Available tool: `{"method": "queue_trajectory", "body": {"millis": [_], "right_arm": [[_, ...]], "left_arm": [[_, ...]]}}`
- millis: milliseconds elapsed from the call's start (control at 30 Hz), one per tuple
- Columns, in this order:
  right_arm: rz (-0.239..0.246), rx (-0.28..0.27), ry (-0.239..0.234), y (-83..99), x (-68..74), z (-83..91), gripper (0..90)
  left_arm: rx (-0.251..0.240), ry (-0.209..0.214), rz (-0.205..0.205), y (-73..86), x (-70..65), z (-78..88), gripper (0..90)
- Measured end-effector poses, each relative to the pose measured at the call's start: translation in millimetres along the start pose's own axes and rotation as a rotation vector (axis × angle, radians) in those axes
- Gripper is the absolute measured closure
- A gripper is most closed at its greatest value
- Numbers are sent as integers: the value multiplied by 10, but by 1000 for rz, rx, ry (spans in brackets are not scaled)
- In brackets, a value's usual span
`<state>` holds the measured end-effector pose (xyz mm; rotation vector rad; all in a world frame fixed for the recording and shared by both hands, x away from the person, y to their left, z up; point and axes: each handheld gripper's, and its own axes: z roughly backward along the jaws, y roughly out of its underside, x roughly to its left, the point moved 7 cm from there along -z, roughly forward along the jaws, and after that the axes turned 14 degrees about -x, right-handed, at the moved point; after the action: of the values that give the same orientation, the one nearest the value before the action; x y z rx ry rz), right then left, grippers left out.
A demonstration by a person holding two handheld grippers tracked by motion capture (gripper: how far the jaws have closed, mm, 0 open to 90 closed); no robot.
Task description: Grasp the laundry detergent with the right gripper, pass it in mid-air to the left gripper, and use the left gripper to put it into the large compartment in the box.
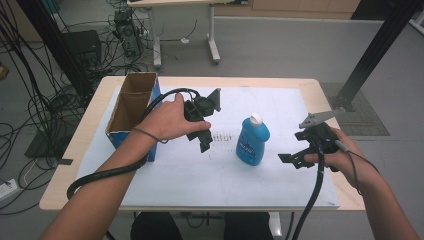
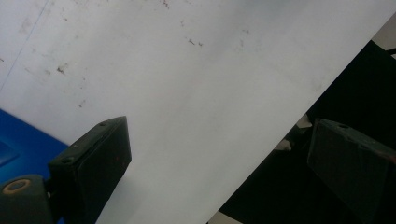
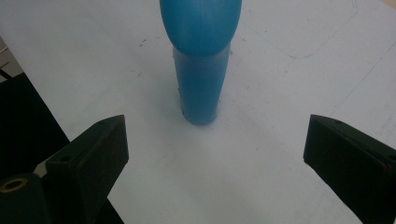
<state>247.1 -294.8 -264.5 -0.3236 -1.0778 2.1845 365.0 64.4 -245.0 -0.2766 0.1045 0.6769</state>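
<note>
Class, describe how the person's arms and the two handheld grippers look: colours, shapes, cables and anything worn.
Both forearms are bare, no sleeves. The left gripper and right gripper are black, with flat rectangular jaws. Each trails a black cable; the right one carries a grey three-cornered plate on top.

obstacles: blue bottle [image 1: 252, 140] mid-table, cardboard box [image 1: 132, 107] far left | free: white mat [image 1: 280, 187] near edge, far right, gap between bottle and box

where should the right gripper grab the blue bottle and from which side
Grip the blue bottle across its body below the white cap, coming in level from the right gripper's own side. It stands upright on the white mat, and in the right gripper view its narrow edge lies centred between the wide-open jaws, so probably only a straight push forward is needed.
</note>
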Motion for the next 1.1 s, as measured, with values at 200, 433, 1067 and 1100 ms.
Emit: {"method": "queue_trajectory", "body": {"millis": [200,433,1067,1100], "right_arm": [[11,2,-4,35,23,-56,66],[11,3,-7,66,42,-103,65],[0,-21,-18,138,53,-206,66],[1,-19,-17,141,53,-213,66]], "left_arm": [[5,2,0,3,0,-19,65],[2,1,1,16,11,-19,66],[7,9,6,33,33,-75,66],[9,9,4,32,32,-77,66]]}}
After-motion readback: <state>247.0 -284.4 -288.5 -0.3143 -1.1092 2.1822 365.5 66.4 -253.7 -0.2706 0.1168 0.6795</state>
